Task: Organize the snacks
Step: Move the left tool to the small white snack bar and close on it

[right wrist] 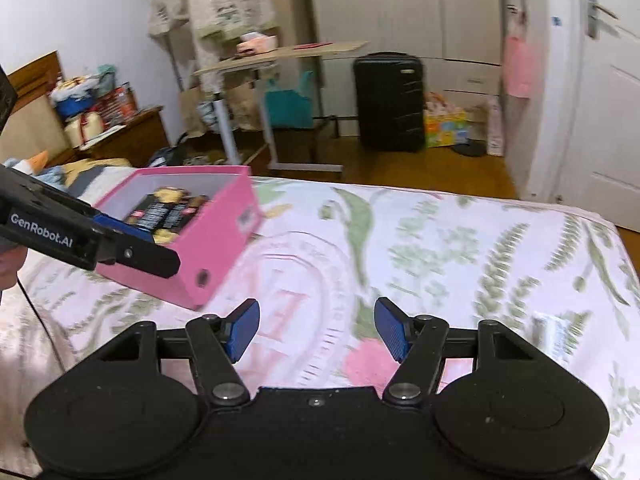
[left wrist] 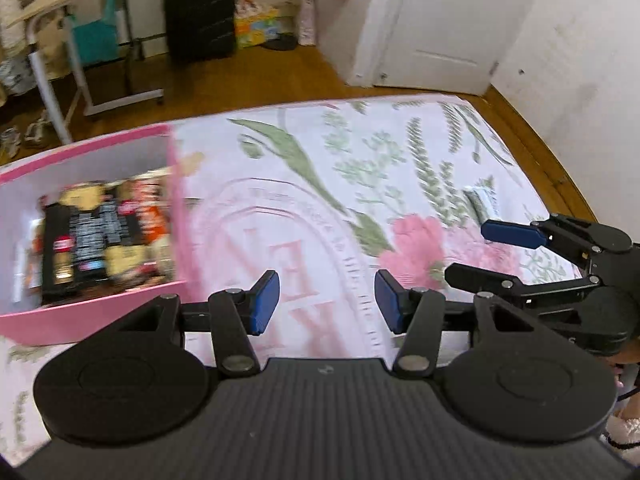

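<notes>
A pink box [left wrist: 100, 312] sits on the flowered bedspread at the left, holding several snack packets [left wrist: 92, 240], dark and orange. In the right wrist view the same pink box [right wrist: 216, 248] shows its snack packets [right wrist: 168, 208] from the side. My left gripper [left wrist: 327, 302] hovers open over the bedspread just right of the box, nothing between its blue pads. My right gripper [right wrist: 318, 328] is open and empty too, and appears at the right edge as the right gripper [left wrist: 484, 254]. The left gripper [right wrist: 152, 246] crosses in front of the box. A small pale packet [left wrist: 482, 200] lies blurred on the cover.
The flowered bedspread [left wrist: 320, 168] ends at a wooden floor [left wrist: 240, 80]. Beyond stand a rolling desk [right wrist: 280, 56], a black suitcase [right wrist: 390, 100], a bright carton [right wrist: 446, 128] and a white door [left wrist: 440, 20]. A nightstand [right wrist: 132, 136] with clutter is at the far left.
</notes>
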`<state>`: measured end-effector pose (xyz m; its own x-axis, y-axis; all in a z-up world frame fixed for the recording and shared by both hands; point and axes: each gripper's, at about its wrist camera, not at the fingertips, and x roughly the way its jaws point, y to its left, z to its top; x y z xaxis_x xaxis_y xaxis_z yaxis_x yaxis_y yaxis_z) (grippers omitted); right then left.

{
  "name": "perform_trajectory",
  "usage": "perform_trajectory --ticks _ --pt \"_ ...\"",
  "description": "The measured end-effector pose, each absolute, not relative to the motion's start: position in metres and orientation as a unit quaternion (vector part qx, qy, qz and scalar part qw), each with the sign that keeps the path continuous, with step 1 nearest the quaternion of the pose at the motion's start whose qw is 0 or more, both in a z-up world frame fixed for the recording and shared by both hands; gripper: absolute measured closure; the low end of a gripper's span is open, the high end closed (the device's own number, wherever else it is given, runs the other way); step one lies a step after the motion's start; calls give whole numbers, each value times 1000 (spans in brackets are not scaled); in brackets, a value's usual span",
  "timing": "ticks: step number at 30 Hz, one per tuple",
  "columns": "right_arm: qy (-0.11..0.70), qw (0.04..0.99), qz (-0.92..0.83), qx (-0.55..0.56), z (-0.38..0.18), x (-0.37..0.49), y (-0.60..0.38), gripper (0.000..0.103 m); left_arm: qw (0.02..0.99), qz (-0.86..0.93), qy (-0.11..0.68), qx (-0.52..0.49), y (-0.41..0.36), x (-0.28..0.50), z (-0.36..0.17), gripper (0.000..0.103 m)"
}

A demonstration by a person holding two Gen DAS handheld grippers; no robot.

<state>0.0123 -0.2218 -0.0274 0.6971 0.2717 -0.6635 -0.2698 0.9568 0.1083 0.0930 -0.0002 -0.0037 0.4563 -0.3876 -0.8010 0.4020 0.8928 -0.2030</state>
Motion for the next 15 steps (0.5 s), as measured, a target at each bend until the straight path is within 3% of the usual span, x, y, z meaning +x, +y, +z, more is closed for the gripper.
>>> perform_trajectory --ticks 4,10,15 --pt "342 933 107 -25 -50 7 -251 34 843 -256 473 7 -42 103 -28 51" --pt "341 937 60 46 -84 11 -310 35 826 -309 471 12 -106 128 -62 51" --pt "330 943 24 29 -105 18 -339 35 810 -335 480 -16 -152 149 -86 51"
